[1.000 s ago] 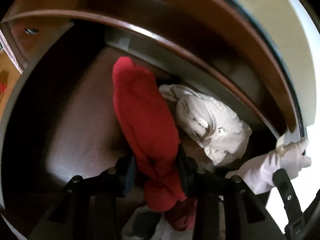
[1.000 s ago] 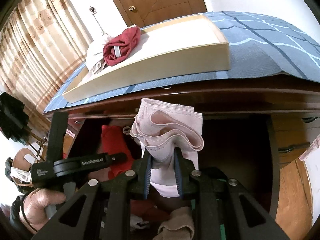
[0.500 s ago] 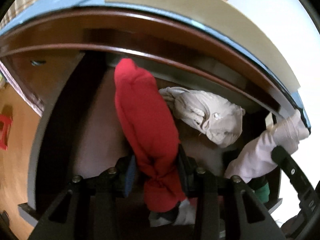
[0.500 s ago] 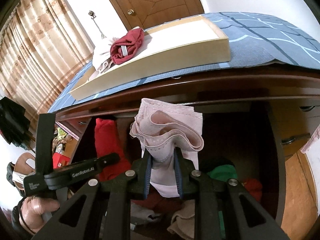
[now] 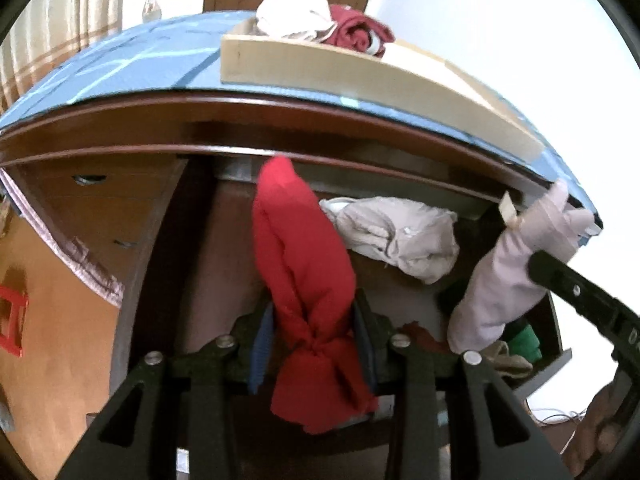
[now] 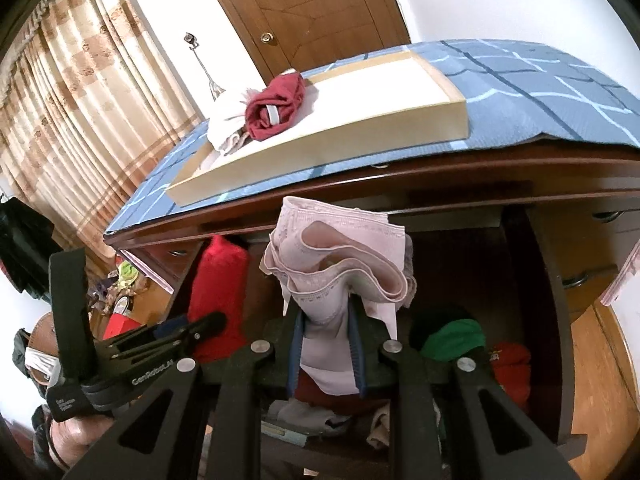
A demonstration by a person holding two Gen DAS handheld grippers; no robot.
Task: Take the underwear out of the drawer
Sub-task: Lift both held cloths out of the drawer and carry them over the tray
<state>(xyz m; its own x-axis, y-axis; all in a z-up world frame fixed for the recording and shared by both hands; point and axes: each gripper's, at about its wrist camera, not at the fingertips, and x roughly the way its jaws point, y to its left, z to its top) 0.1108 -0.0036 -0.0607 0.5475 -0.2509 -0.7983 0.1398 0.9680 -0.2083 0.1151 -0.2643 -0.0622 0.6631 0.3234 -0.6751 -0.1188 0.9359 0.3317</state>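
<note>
My left gripper is shut on rolled red underwear, which sticks up over the open dark wooden drawer. A beige garment lies inside the drawer behind it. My right gripper is shut on folded pale pink underwear, held above the same drawer. In the left wrist view that pink underwear hangs at the right. In the right wrist view the red underwear and my left gripper show at the left. Green and red garments lie in the drawer.
On the dresser top a blue patterned cloth carries a shallow cream tray holding a dark red garment and white ones. A wooden door and curtains stand behind. Smaller drawers flank the right.
Both grippers have risen with their garments. The left one has rolled and lifted out of the drawer, so the dresser top and tray have come into its view.
</note>
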